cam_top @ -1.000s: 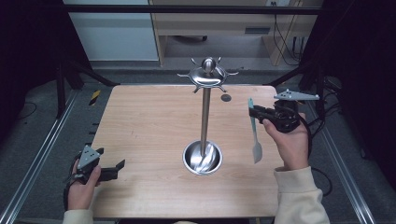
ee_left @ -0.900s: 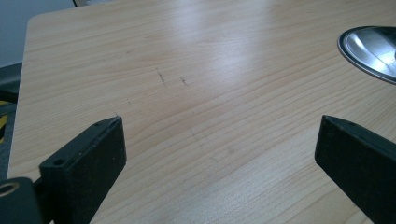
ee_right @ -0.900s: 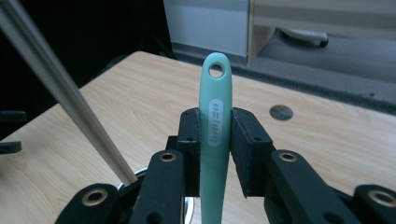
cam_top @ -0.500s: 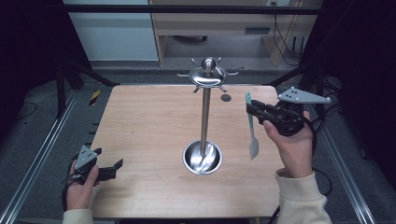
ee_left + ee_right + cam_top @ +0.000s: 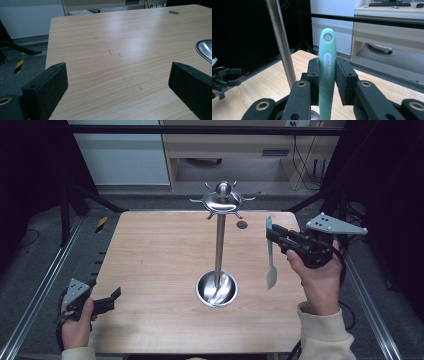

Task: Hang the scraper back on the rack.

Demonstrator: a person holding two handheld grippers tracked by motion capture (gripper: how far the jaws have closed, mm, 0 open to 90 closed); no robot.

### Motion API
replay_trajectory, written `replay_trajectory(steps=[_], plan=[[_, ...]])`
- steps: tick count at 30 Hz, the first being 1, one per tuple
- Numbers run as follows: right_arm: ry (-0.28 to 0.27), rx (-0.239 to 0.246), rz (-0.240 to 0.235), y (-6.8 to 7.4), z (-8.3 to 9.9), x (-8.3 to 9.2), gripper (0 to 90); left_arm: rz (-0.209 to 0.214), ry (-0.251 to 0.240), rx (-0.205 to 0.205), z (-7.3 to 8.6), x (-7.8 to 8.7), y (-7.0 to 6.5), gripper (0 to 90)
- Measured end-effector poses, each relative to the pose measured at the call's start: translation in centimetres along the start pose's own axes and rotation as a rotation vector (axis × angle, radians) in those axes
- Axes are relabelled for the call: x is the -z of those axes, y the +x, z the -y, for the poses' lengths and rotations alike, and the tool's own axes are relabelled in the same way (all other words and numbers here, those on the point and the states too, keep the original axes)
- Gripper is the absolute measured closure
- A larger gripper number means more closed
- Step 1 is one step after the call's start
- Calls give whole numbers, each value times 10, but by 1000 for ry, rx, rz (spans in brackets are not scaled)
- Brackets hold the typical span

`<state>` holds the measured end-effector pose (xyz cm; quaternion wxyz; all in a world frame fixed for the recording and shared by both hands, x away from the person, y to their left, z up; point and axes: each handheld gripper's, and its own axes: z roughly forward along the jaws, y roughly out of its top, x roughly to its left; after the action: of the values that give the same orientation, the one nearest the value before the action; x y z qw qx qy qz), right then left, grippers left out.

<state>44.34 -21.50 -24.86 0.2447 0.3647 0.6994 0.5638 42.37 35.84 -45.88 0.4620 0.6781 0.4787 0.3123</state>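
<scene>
Since a second ago the right gripper (image 5: 270, 238) has lifted and swung its spatula (image 5: 270, 257) upright at the right of the frame, jaws clamped on the green handle. Its long axis now runs vertical, hanging hole uppermost, blade down. The hook stand (image 5: 220, 242) rises just left of it, hooks higher. At lower left, the left gripper (image 5: 113, 296) rests, jaws spread, empty.

You can make out raised lettering on the teal handle (image 5: 327, 72) clamped between your right gripper's (image 5: 327, 75) jaws. It runs lengthwise and looks like "bmozo", though you can't read it with certainty.
</scene>
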Motion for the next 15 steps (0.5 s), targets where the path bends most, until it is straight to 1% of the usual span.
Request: replay_trajectory(steps=[2,4,8,9,12,14,15], plan=[[1,6,-1,3,-1,-1,742,0,2,-1,-1,-1,0,23],[-3,14,-2,5,-1,-2,742,3,8,-16,-3,-3,-2,22],[-14,24,-9,11,-3,-2,741,7,17,-23,-3,-5,-5,21],[-14,24,-9,11,-3,-2,741,10,26,-26,-3,-6,-6,21],[-37,33,-13,15,-7,2,741,14,49,-35,-2,-9,-7,22],[-43,33,-15,16,-8,3,741,16,50,-32,-2,-10,-7,22],[-53,36,-24,18,-10,6,741,22,55,-38,-2,-10,-7,22]])
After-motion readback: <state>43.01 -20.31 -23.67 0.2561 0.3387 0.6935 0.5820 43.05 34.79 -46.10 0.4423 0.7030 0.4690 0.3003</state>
